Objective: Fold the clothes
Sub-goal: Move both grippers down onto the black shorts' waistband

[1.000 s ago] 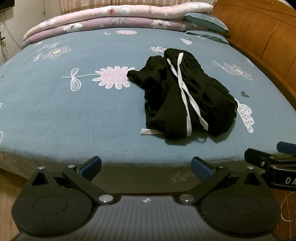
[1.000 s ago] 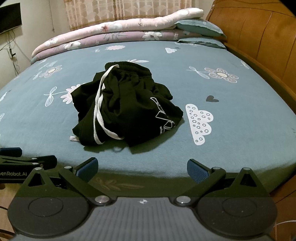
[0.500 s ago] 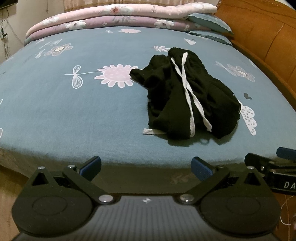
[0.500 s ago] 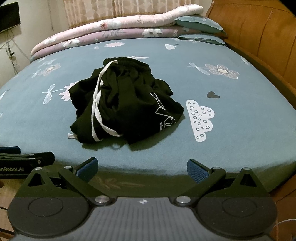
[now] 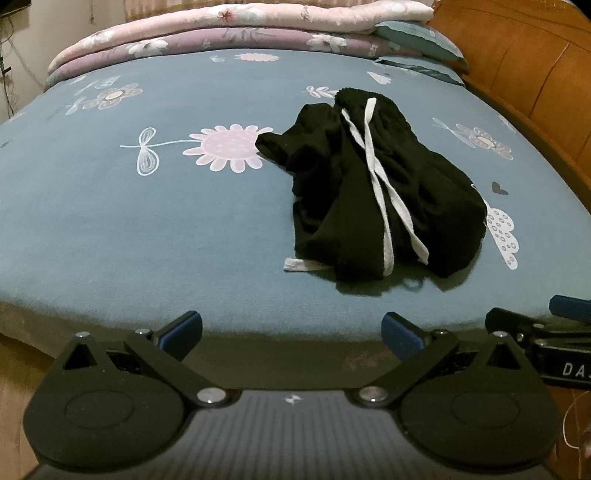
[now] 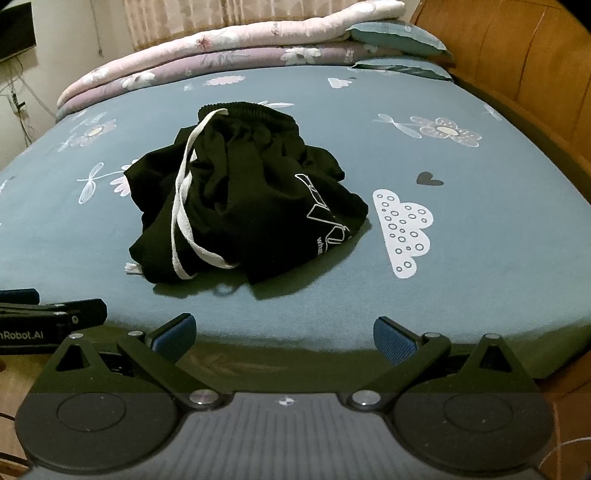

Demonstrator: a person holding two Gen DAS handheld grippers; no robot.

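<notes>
A: Anything here that holds something?

B: Only the bed with the blue-grey flower-print sheet [image 5: 155,229]. On it lies the crumpled black drawstring garment with a ribbed waistband [image 5: 373,192], in a heap, white drawstring cord [image 5: 375,166] trailing across the top of it. A white outline print shows on its right-hand fold in the right wrist view.

A: Where is the garment against that sheet's patterns?

B: Its left tip touches the pink daisy print [image 5: 229,147]; the white cloud print [image 6: 404,229] is just beside its right edge. Beyond the garment, at the far end of the bed, folded pink and mauve floral quilts [image 6: 221,55] are stacked, with teal pillows [image 6: 399,35] beside them by the wooden headboard [image 6: 517,55].

A: And the tools?

B: The left gripper [image 5: 291,330] hangs off the near edge of the bed, jaws spread wide, empty. The right gripper [image 6: 284,334] is the same: released, nothing between its blue pads [image 6: 389,338], well apart from the garment.

A: Changed from a second ago?

B: Both grippers have eased a little nearer the bed; the garment looms slightly larger. The heap itself has not moved, and the jaws stay spread.
</notes>
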